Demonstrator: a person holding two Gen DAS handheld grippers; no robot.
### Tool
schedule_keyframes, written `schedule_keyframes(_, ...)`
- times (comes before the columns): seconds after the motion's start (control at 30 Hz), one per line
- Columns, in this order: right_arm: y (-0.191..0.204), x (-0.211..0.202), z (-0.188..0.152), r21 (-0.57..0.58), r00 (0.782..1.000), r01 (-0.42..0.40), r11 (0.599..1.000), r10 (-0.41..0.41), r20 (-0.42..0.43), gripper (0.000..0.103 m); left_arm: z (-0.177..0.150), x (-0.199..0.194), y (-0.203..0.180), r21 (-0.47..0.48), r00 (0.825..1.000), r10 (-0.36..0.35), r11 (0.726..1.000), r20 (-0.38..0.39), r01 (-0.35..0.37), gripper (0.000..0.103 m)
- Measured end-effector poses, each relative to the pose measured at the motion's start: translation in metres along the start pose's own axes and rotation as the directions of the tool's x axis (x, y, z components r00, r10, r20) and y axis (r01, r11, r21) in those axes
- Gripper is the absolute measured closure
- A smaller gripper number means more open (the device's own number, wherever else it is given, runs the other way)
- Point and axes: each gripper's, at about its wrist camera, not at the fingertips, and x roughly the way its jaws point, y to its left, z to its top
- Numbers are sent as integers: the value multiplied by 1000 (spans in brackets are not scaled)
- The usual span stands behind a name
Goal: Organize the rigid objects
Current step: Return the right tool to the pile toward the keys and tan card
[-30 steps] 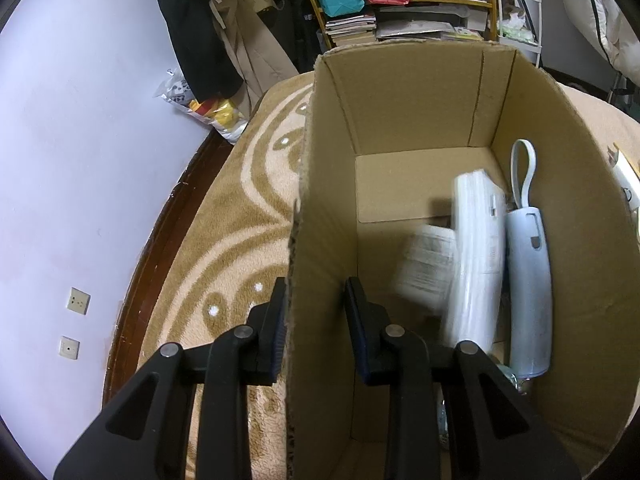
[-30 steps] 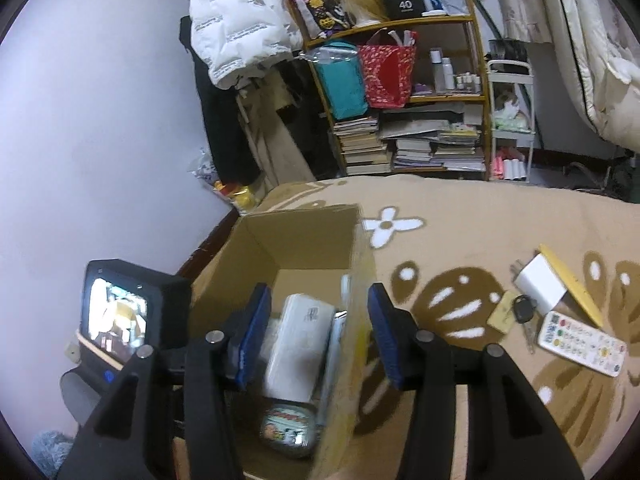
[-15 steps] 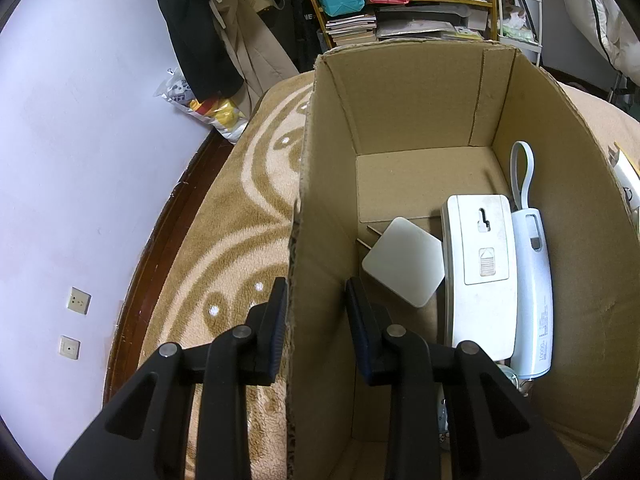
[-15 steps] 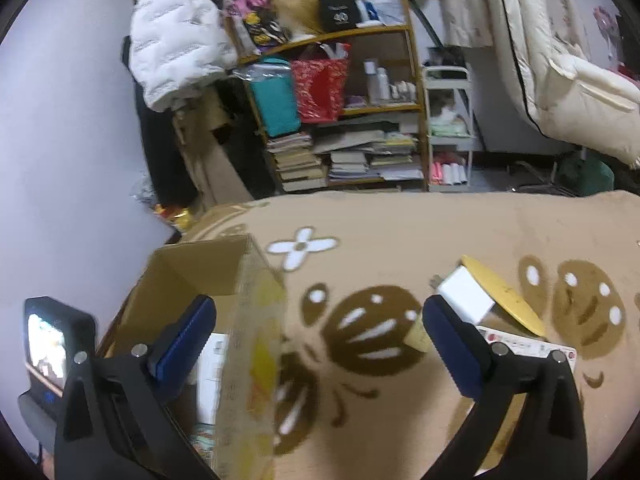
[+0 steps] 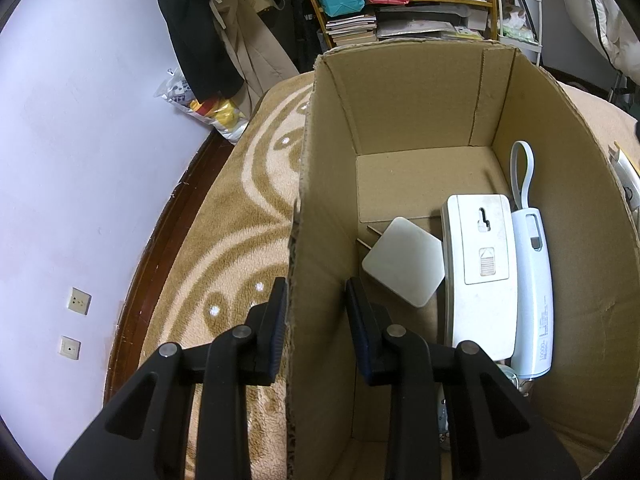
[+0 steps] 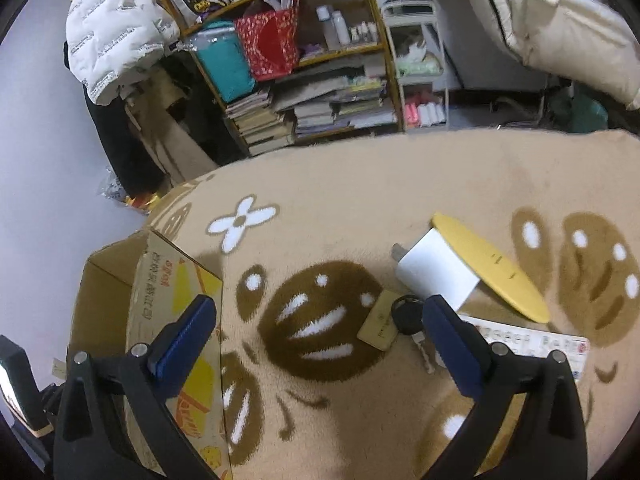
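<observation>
Now left gripper (image 5: 316, 312) jaws straddle cardboard box (image 5: 420, 92) left wall, pinching it. Inside box: square white adapter (image 5: 404, 267), white remote (image 5: 480, 272), pale-blue power bank (image 5: 534, 292) along right wall. Right gripper (image 6: 320, 328) jaws wide open, empty, above blanket (image 6: 360, 176); white charger (image 6: 436, 272), key fob (image 6: 406, 314) lie ahead.

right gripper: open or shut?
Open. The right gripper has its fingers spread wide over the blanket, nothing between them.
</observation>
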Motion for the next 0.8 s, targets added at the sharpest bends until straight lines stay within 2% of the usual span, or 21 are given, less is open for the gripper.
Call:
schedule_keyframes(0.27,-24,30,2,41,994,-7,999,12,-111,0,1,0,2,5,1000,4,1000,0,-4,74)
schedule_keyframes(0.53,-45,44,0,151,985,-49,987,73,-158,0,1,0,1,6,1000,5,1000,1,-5,74)
schedule_keyframes(0.8,-42,58,-1,101,981,20,995,0,-193,0,1,0,1,6,1000,8,1000,1,-8,74)
